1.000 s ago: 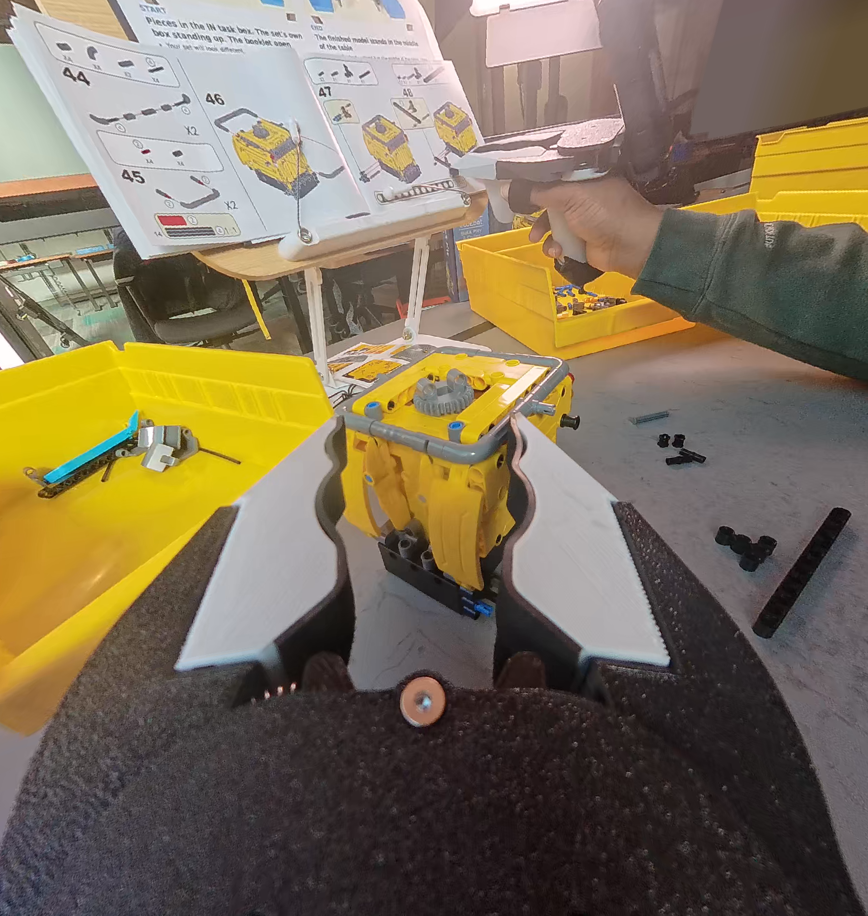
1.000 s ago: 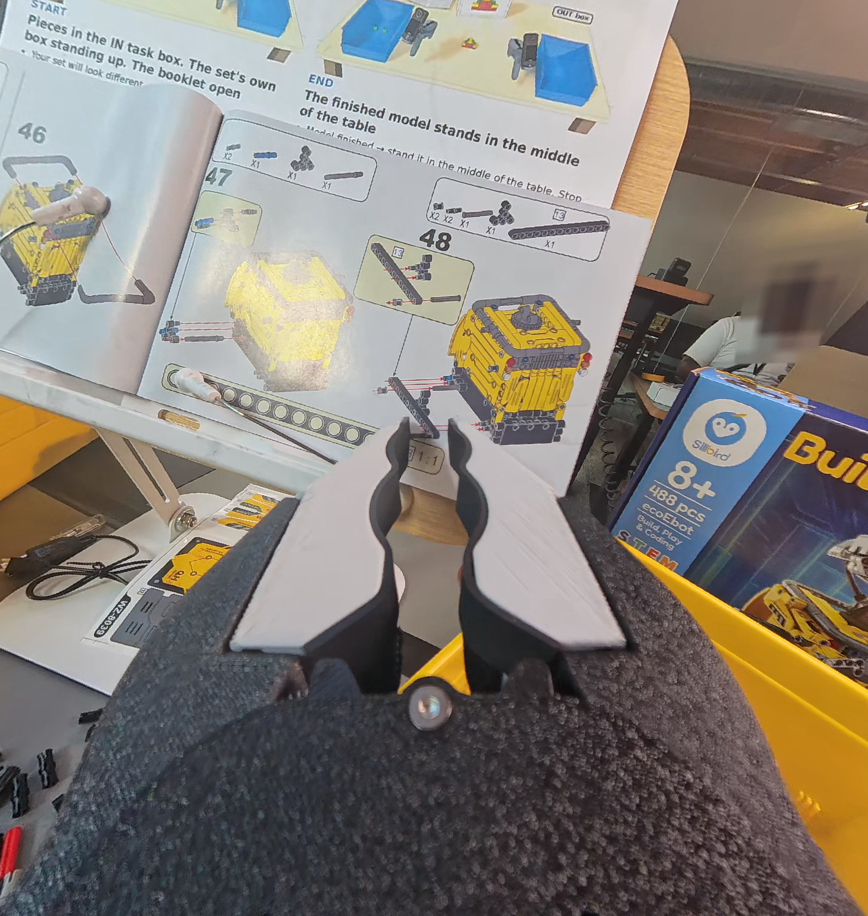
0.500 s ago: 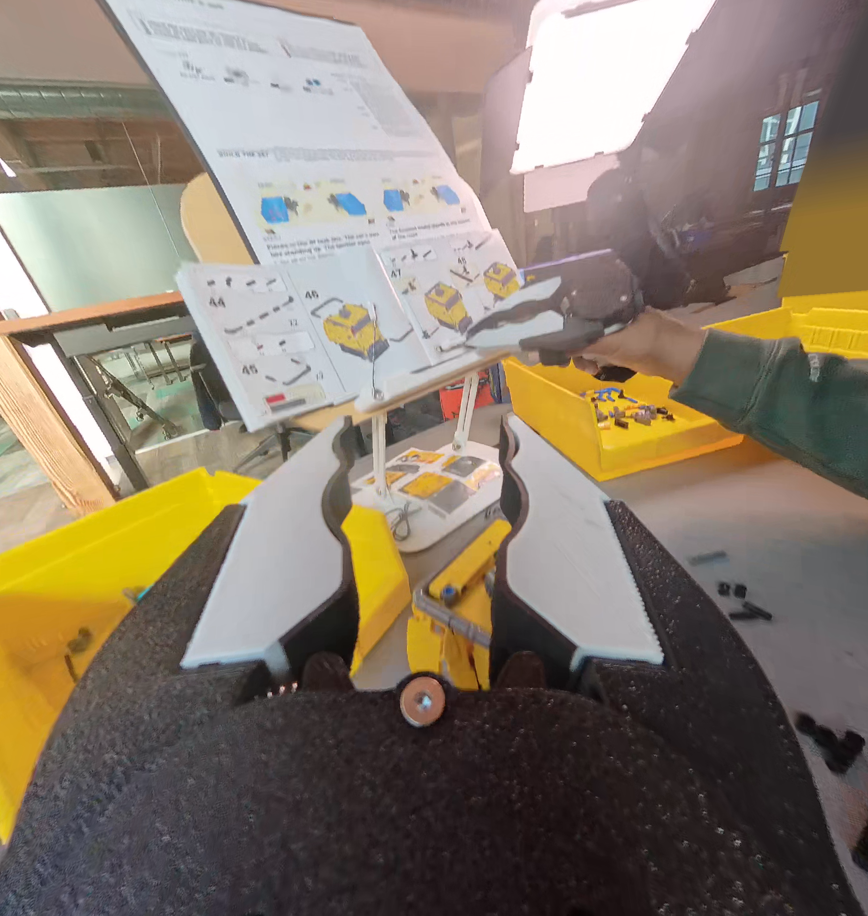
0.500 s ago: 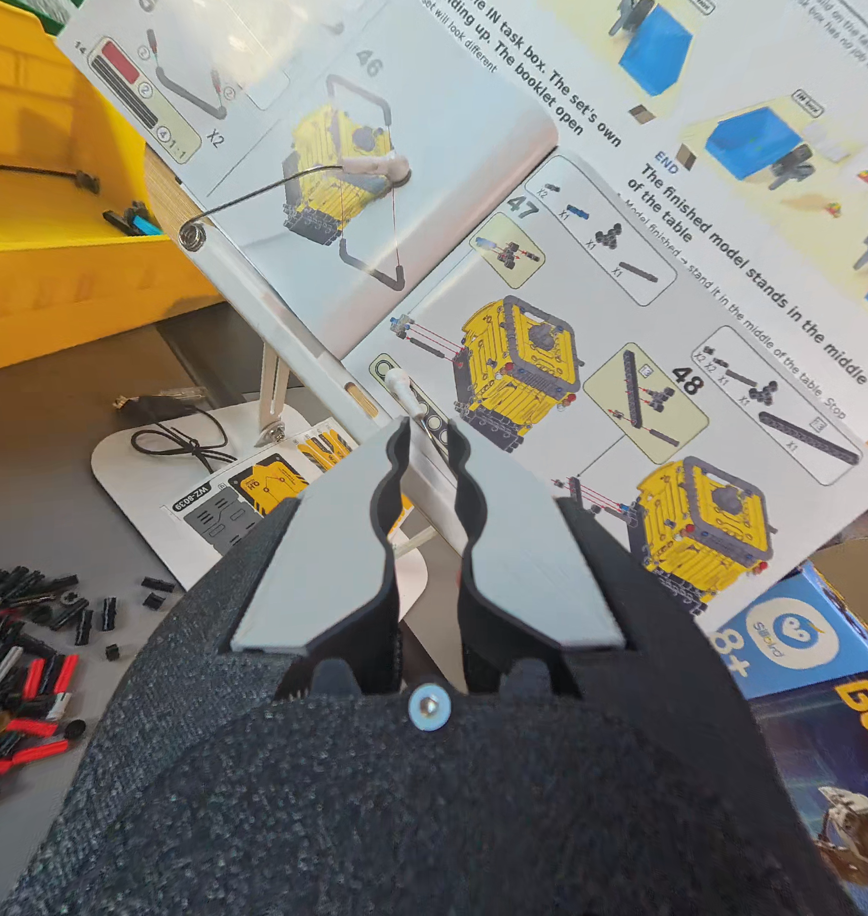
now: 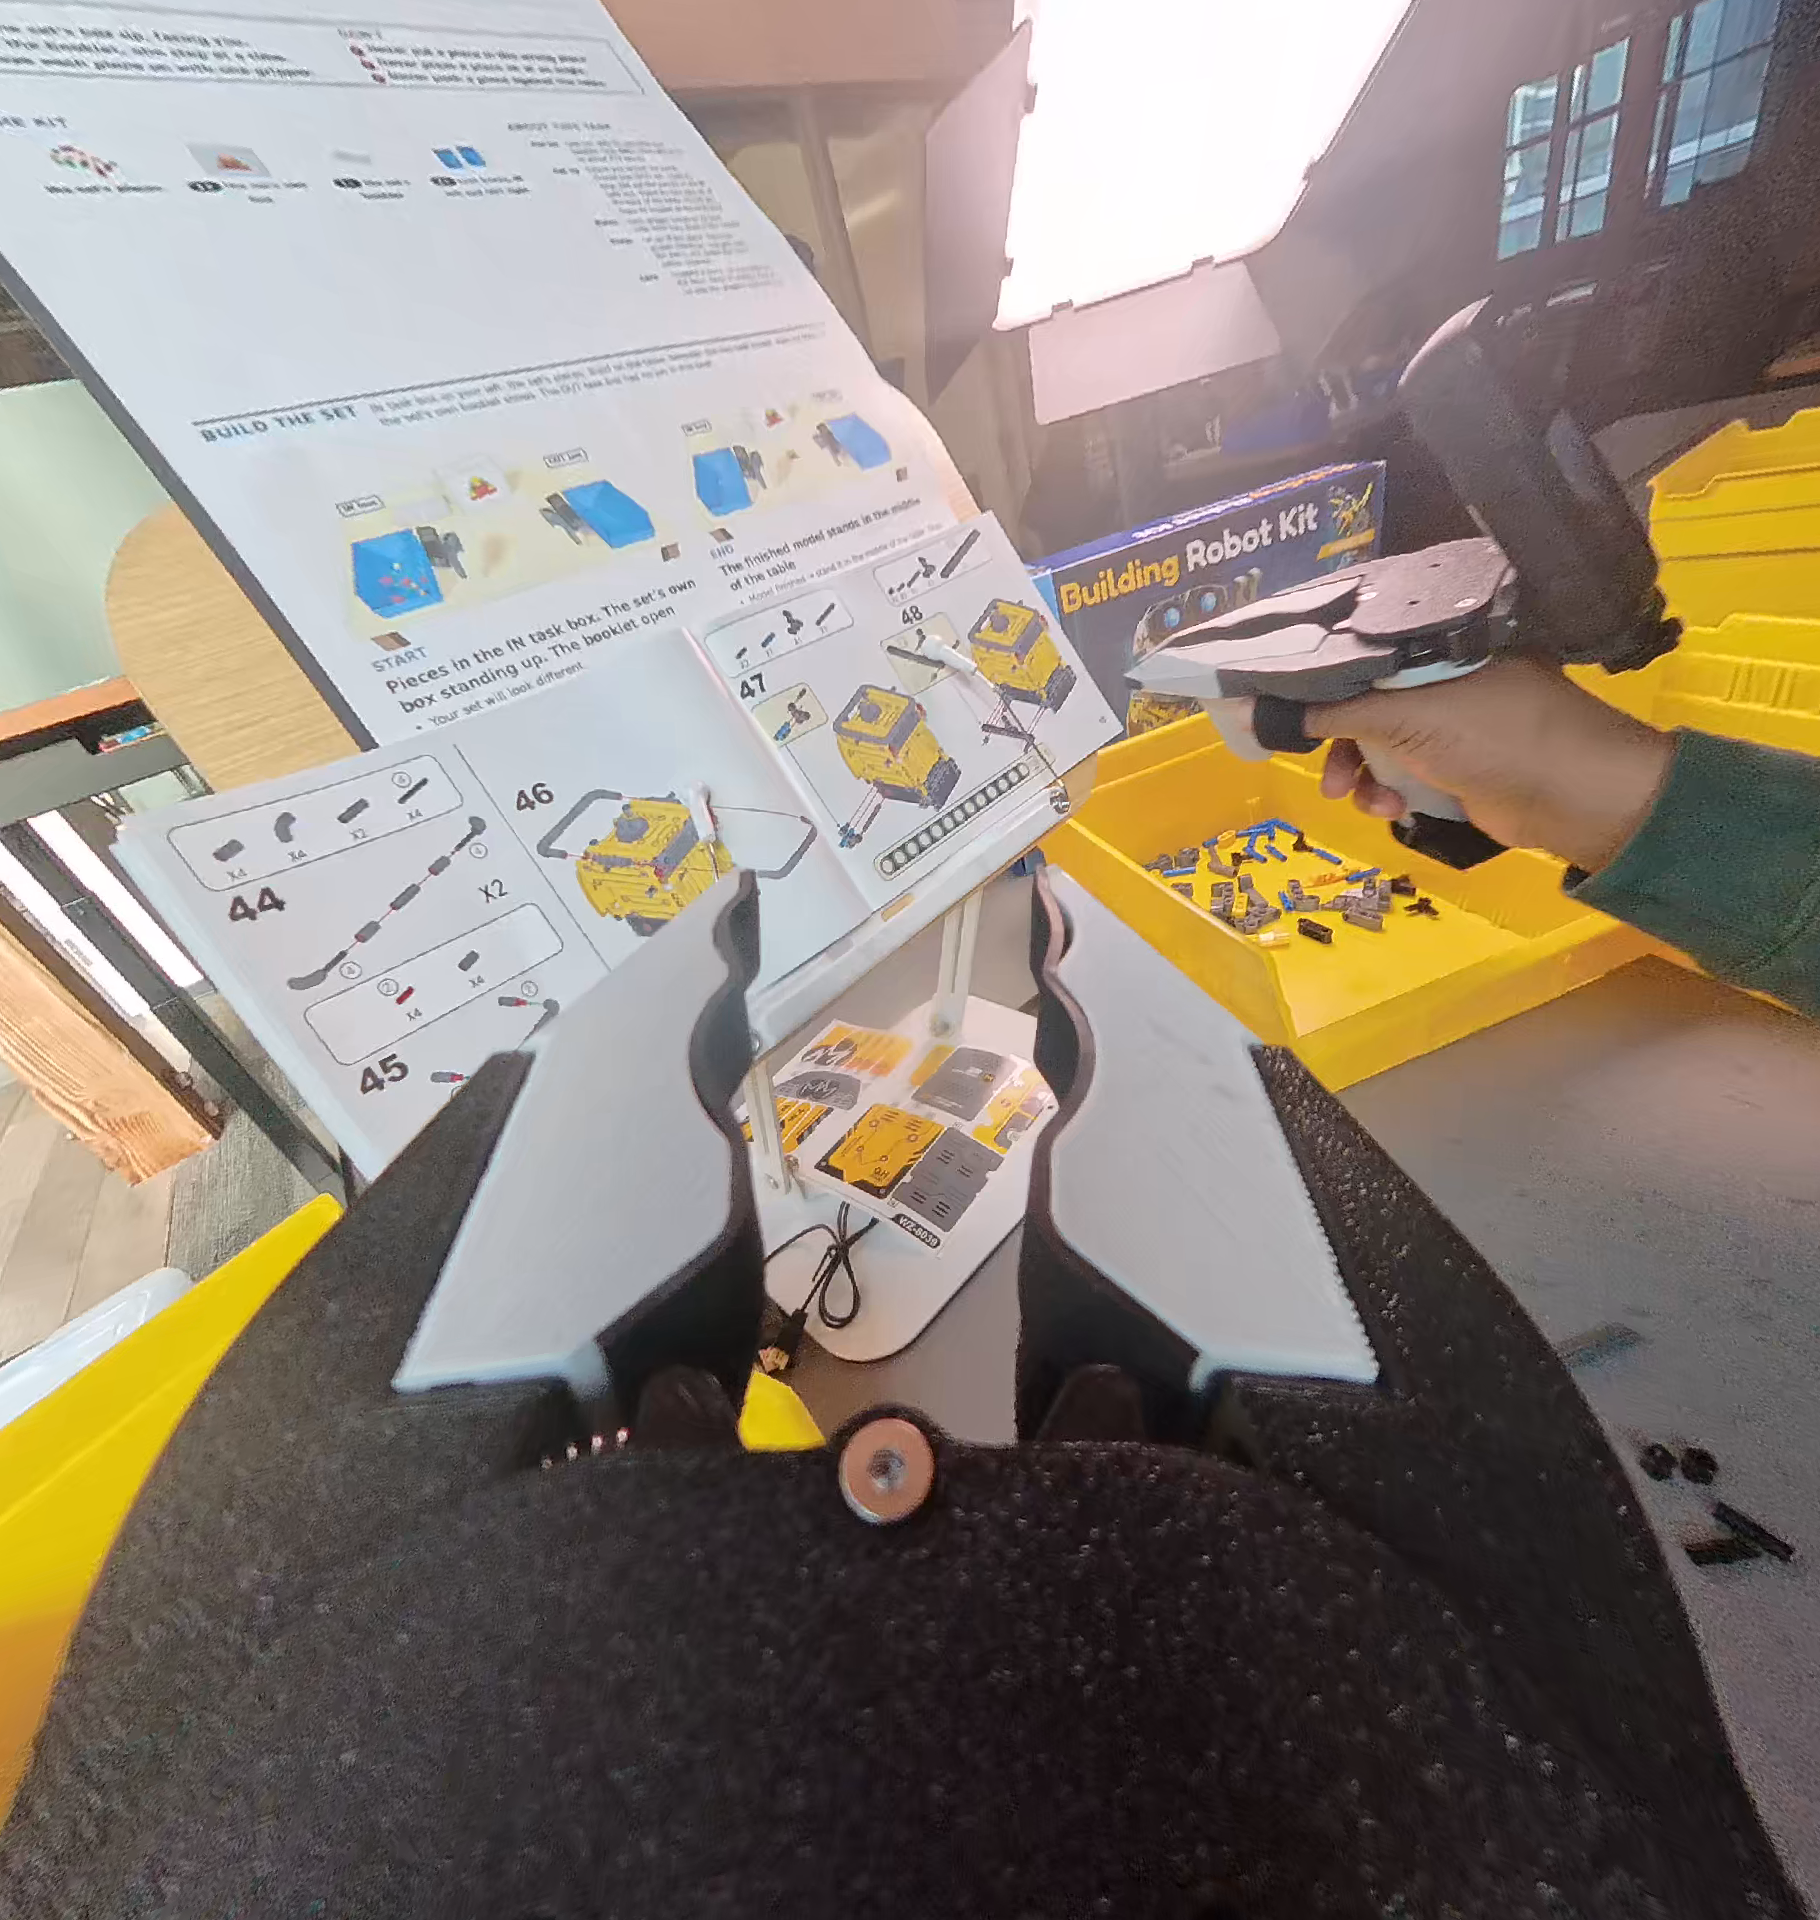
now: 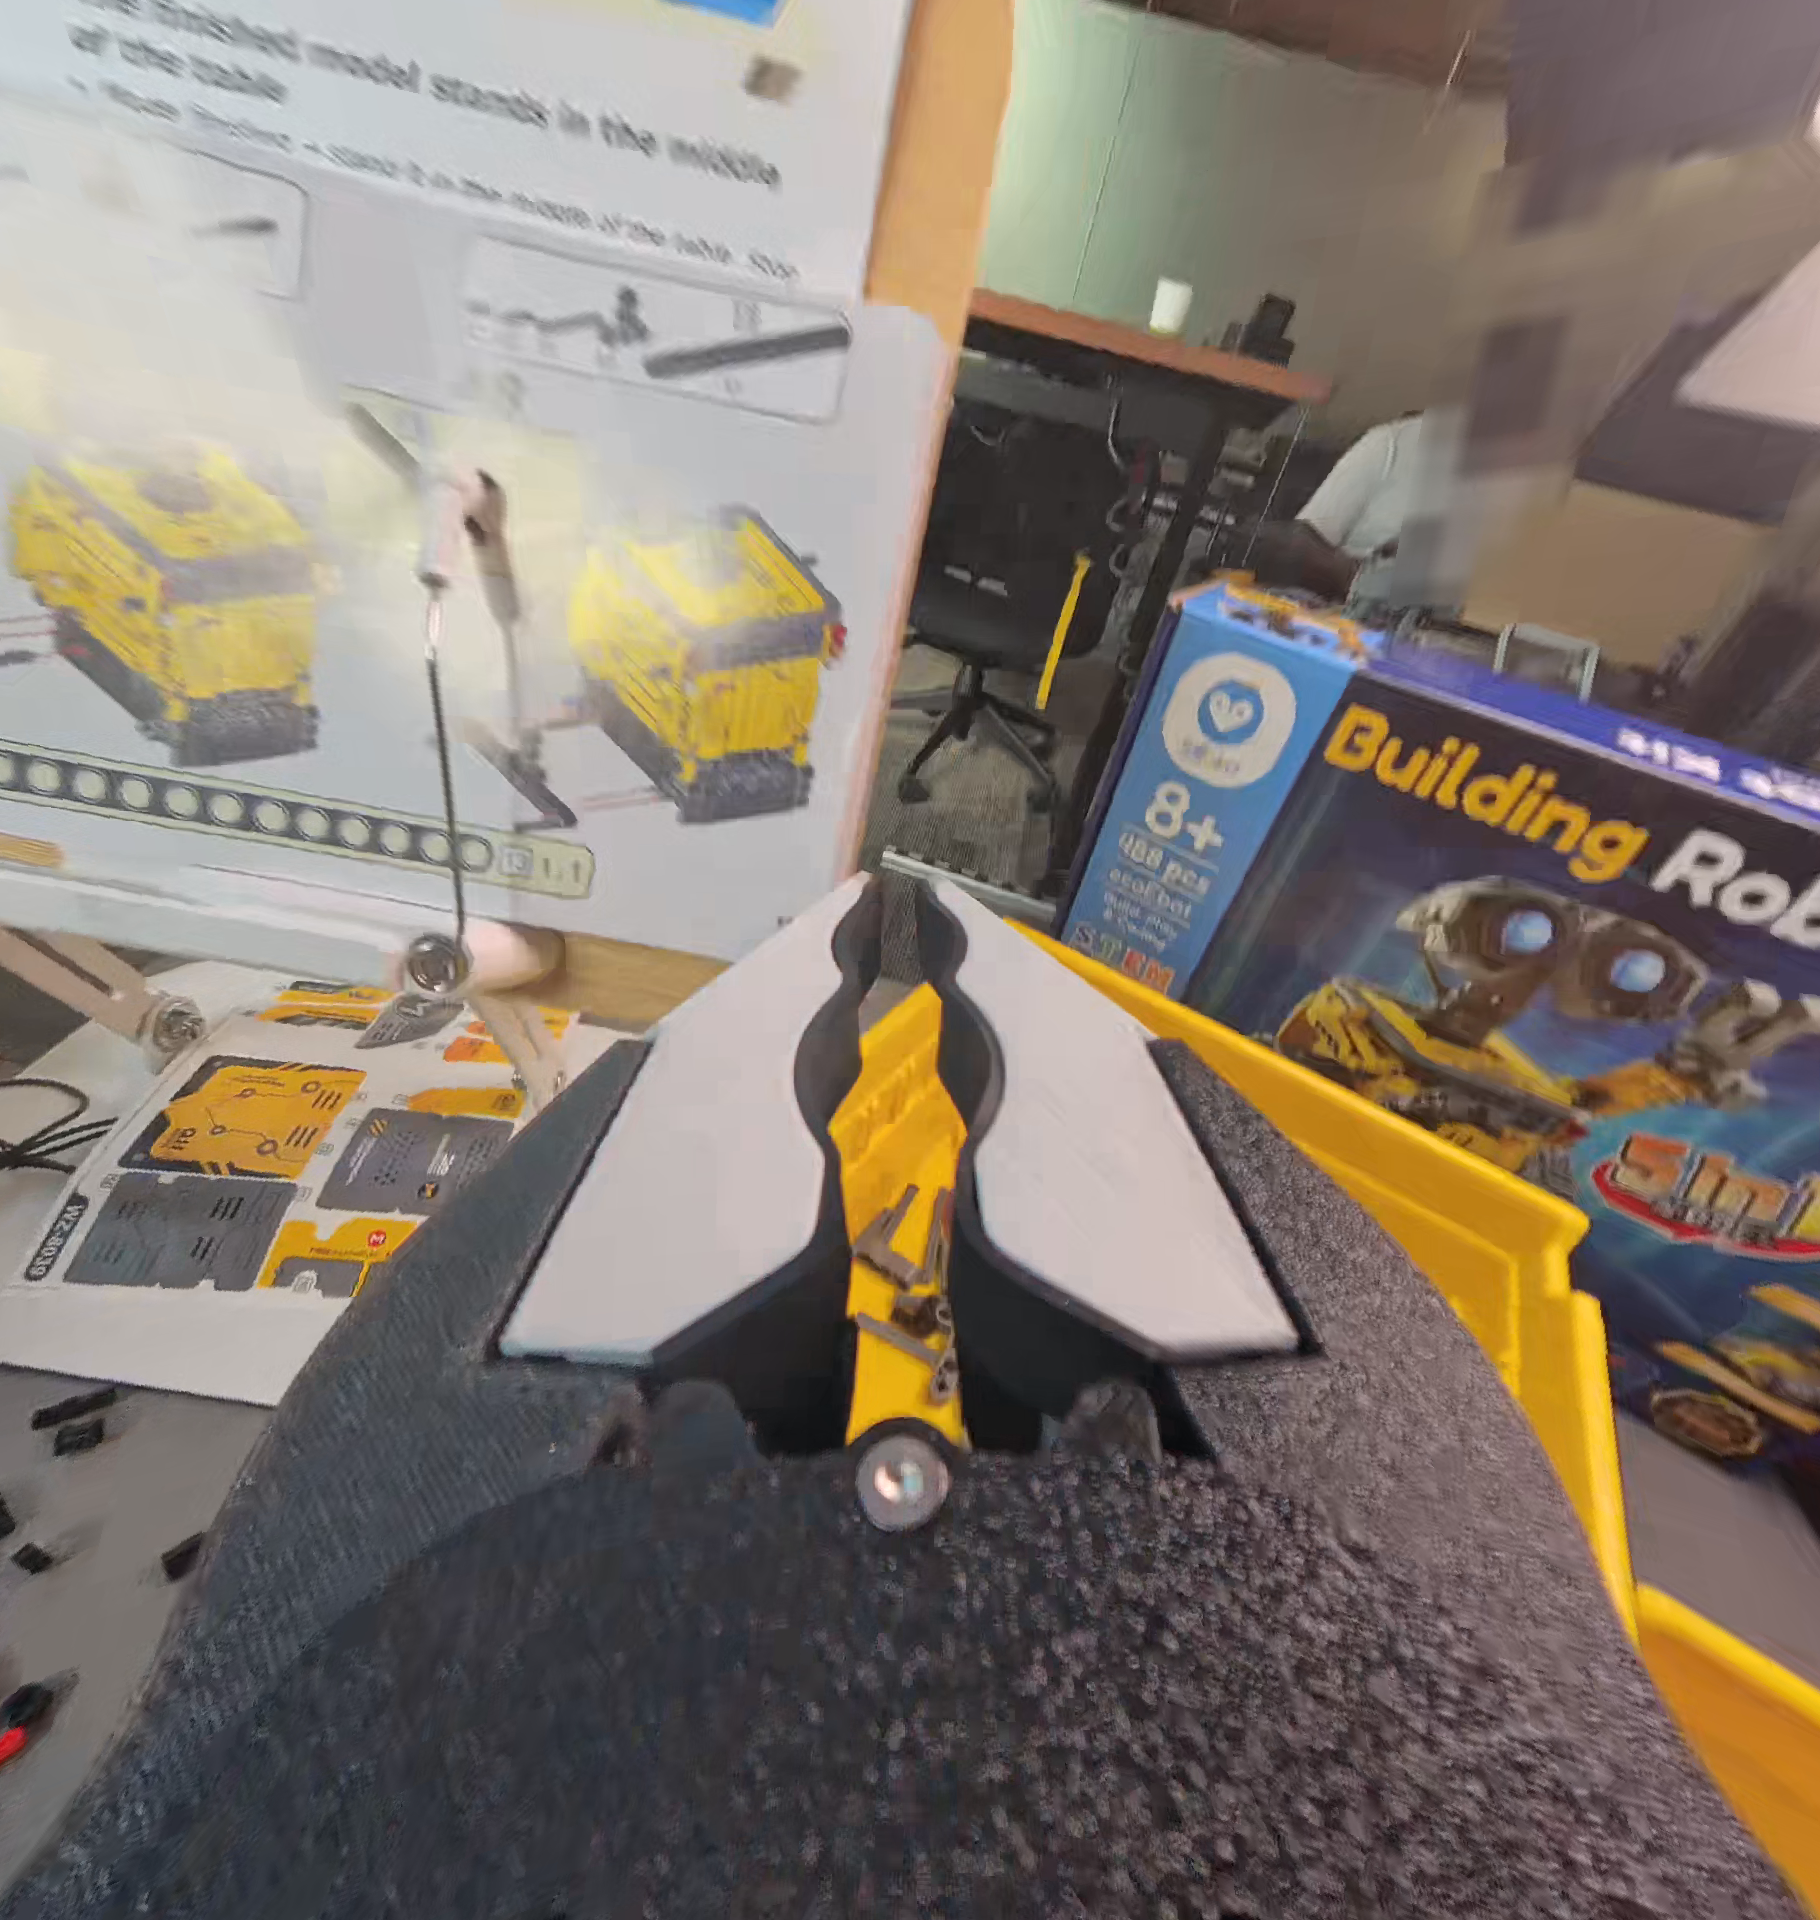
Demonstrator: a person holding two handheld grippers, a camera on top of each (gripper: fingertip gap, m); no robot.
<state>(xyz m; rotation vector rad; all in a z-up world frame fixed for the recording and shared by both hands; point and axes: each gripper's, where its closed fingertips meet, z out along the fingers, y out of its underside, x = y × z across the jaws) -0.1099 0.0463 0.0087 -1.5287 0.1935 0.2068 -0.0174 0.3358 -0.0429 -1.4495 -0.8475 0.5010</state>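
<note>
My left gripper [image 5: 890, 914] was held up in the air with its jaws wide apart and nothing between them, pointing at the booklet [image 5: 615, 831] on its stand [image 5: 885, 1288]. My right gripper [image 6: 895, 904] hung over a yellow bin [image 6: 1405, 1174], jaws almost together and empty, small grey parts [image 6: 911, 1278] lying below them. A blue box [image 6: 1508, 935] stood just behind the bin.
</note>
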